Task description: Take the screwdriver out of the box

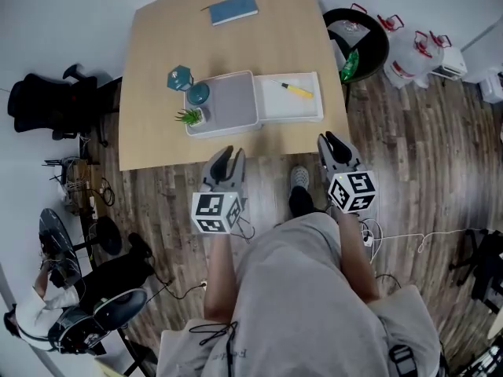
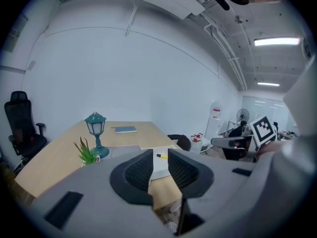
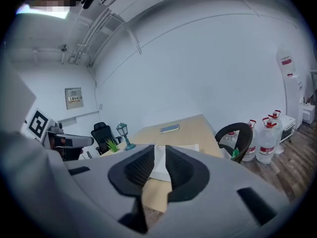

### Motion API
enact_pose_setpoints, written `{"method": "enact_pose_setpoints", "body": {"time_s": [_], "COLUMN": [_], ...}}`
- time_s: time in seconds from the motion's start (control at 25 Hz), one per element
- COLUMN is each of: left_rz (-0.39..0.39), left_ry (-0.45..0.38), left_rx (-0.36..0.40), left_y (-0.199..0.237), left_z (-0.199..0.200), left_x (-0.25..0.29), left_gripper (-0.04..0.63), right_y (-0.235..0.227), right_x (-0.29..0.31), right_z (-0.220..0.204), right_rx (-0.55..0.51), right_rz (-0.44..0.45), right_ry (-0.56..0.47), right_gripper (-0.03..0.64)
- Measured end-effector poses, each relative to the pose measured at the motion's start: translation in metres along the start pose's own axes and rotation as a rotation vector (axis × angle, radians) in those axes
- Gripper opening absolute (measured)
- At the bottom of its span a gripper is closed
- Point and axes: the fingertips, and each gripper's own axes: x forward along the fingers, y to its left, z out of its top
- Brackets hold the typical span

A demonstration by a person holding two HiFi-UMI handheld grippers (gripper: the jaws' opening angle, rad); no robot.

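Note:
A yellow-handled screwdriver (image 1: 297, 90) lies in the white right half of an opened box (image 1: 291, 118) near the front edge of the wooden table (image 1: 157, 144); the box's left half is lined grey. Both grippers hover over the floor just short of that edge, pointing at the box. My left gripper (image 1: 228, 159) is open and empty, and the screwdriver (image 2: 161, 156) shows far off through its gap. To the right, my right gripper (image 1: 331, 143) is also open with nothing between its fingers; part of the white box (image 3: 190, 147) shows beyond its jaws.
A teal lantern (image 1: 181, 78), a round teal base (image 1: 198, 93) and a small plant (image 1: 189, 117) stand left of the box. A blue book (image 1: 233, 9) lies at the table's far side. A black chair (image 1: 357, 42) and water jugs (image 1: 416, 53) stand right; an office chair (image 1: 43, 100) left.

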Motion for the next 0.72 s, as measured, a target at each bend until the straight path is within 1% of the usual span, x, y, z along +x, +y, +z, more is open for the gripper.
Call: {"method": "enact_pose_setpoints", "body": {"time_s": [0.12, 0.32, 0.52, 0.72], "left_rz": [0.021, 0.046, 0.045, 0.037], "left_ry": [0.028, 0.046, 0.050, 0.065], "left_rx": [-0.012, -0.015, -0.024, -0.022], "left_y": [0.006, 0.012, 0.008, -0.001], "left_z": [0.000, 0.010, 0.014, 0.014], "left_x": [0.015, 0.044, 0.076, 0.096], "left_gripper": [0.086, 0.086, 0.084, 0.085], "right_y": [-0.015, -0.037, -0.065, -0.088], "right_x": [0.022, 0.054, 0.074, 0.083], "right_z": [0.007, 0.016, 0.026, 0.032], "right_rx": [0.016, 0.036, 0.107, 0.108], "right_rz": [0.011, 0.045, 0.060, 0.060], "right_ry": [0.004, 0.021, 0.011, 0.012], "right_gripper": [0.066, 0.064, 0.058, 0.057]}}
